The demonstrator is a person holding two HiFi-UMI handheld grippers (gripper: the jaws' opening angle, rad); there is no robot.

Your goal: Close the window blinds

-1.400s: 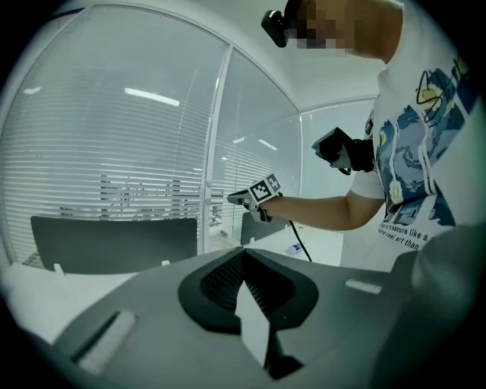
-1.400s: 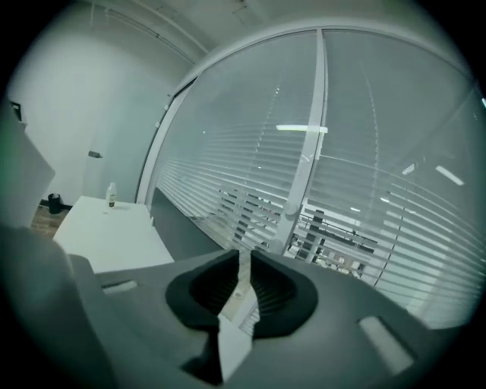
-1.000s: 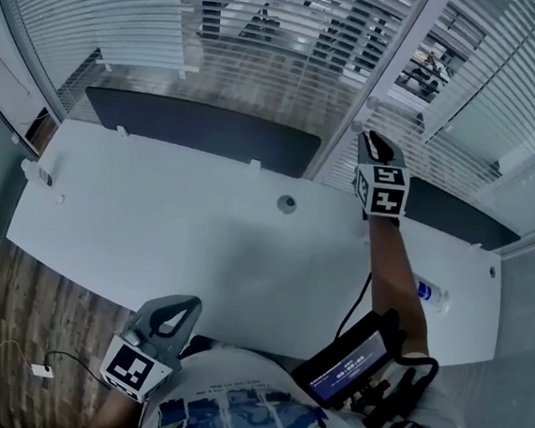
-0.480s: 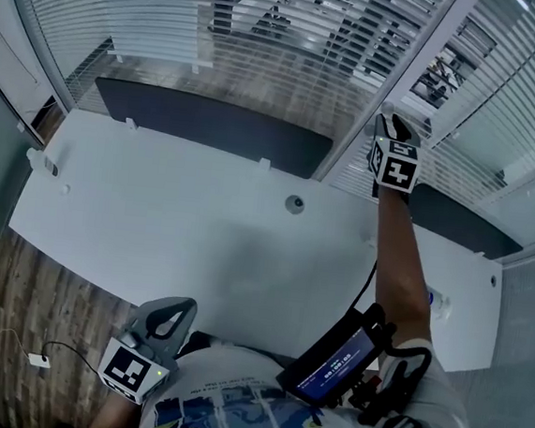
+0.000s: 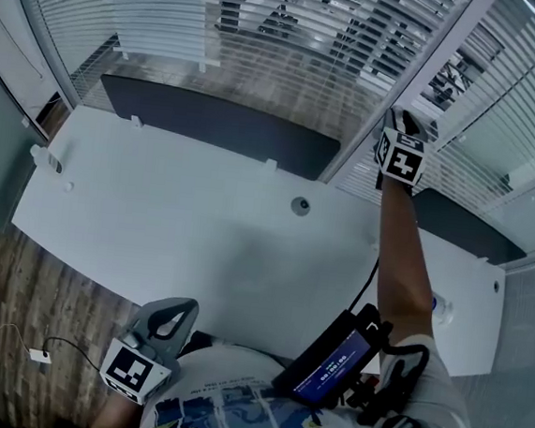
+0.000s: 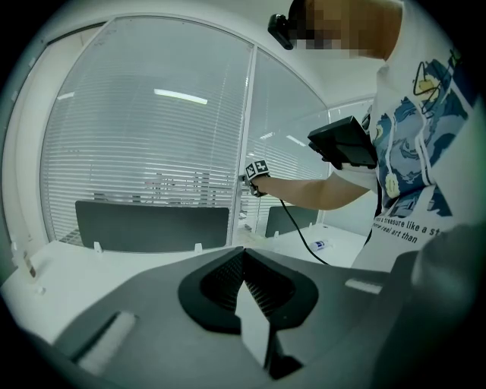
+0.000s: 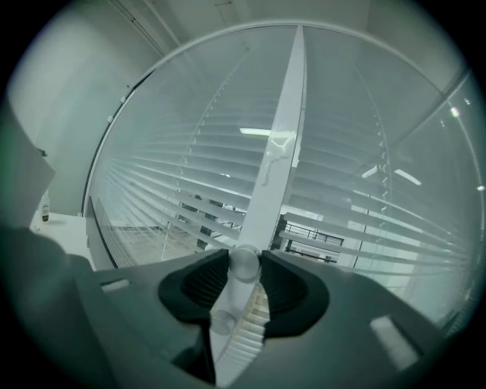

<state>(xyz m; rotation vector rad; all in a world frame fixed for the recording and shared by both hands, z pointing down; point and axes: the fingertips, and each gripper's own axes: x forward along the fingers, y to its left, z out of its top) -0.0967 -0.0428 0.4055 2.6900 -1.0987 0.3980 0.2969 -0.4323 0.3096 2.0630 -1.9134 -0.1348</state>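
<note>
White slatted blinds (image 5: 295,23) hang behind the glass beyond the desk and fill the right gripper view (image 7: 182,190), slats partly tilted. My right gripper (image 5: 408,126) is stretched out at the white window post (image 5: 432,64), seen from the left gripper view too (image 6: 254,170). A clear tilt wand (image 7: 226,300) with a round knob runs between its jaws (image 7: 244,260). Those jaws have just been opening and stand apart around the wand, not pressing it. My left gripper (image 5: 175,311) rests low by my body, jaws (image 6: 244,252) together and empty.
A white desk (image 5: 153,226) lies between me and the window, with a dark divider panel (image 5: 220,124) along its far edge. A small bottle (image 5: 437,306) stands at the desk's right. A black device (image 5: 328,367) is strapped to my right forearm.
My right gripper has moved farther out and slightly up along the window post. The left gripper has stayed where it was.
</note>
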